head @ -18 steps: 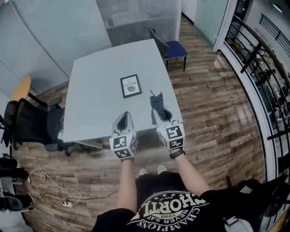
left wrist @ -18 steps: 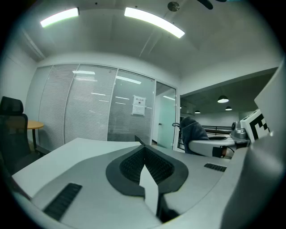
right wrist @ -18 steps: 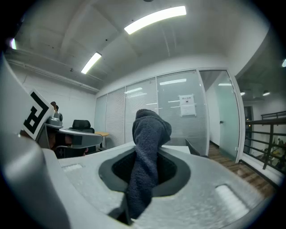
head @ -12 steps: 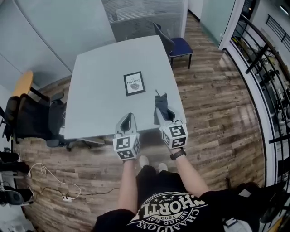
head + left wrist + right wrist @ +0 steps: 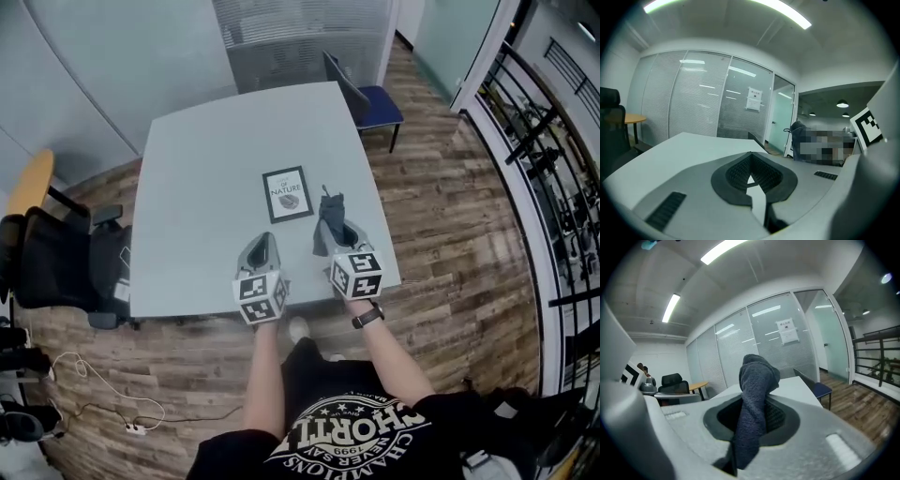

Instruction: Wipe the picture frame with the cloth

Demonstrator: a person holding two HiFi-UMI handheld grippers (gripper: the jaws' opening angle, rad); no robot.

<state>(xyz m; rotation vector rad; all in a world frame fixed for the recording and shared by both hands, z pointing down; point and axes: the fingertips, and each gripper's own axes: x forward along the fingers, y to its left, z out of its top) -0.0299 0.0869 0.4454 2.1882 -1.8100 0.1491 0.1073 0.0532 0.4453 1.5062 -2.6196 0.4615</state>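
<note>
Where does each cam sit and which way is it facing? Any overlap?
Head view: on the person's head, steeply down at table, picture frame; forearms, left gripper, right gripper show.
Left gripper view: on left gripper, along its shut, empty jaws, over the table toward glass partitions.
Right gripper view: on right gripper, along jaws shut on the cloth, same way.
Shared: head and right gripper views show cloth, blue chair.

Bright ceiling strip lights point(image 5: 723, 250), sharp focus (heavy fisheye bending at edges).
</note>
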